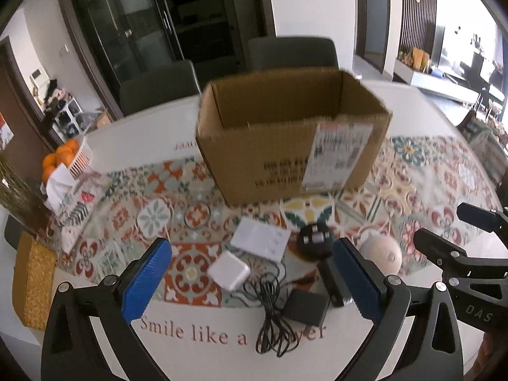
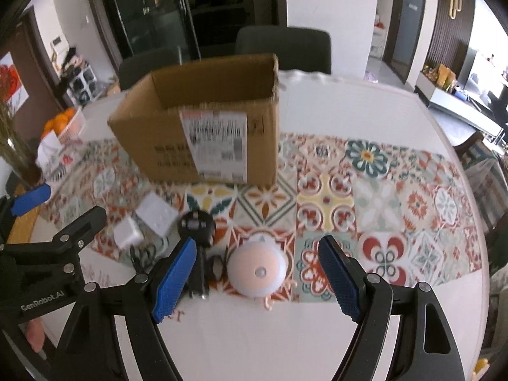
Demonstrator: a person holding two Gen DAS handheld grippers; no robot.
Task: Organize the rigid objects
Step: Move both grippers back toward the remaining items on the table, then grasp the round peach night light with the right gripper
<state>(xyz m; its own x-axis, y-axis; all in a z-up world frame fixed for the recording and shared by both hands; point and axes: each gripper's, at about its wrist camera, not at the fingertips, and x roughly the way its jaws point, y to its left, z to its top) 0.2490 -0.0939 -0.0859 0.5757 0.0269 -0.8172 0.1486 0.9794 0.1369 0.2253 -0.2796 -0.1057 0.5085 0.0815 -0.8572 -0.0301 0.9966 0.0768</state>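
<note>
An open-topped cardboard box (image 1: 279,139) (image 2: 203,127) stands on the patterned table runner (image 2: 381,197). In front of it lie a flat white panel (image 1: 260,238), a white charger cube (image 1: 228,270), a black adapter with tangled cable (image 1: 304,306), a black round-headed device (image 1: 314,241) and a white dome light (image 2: 257,268). My left gripper (image 1: 252,281) hangs open above the charger and adapter. The dome light shows between the fingers of my right gripper (image 2: 257,277), which is open, its blue pads (image 2: 174,279) apart from the light.
A basket of oranges (image 1: 66,155) and a tissue pack sit at the table's left, with a yellow woven item (image 1: 31,282) near the left edge. Two dark chairs (image 1: 292,52) stand behind the table. A vase of dry stems (image 2: 19,158) is far left.
</note>
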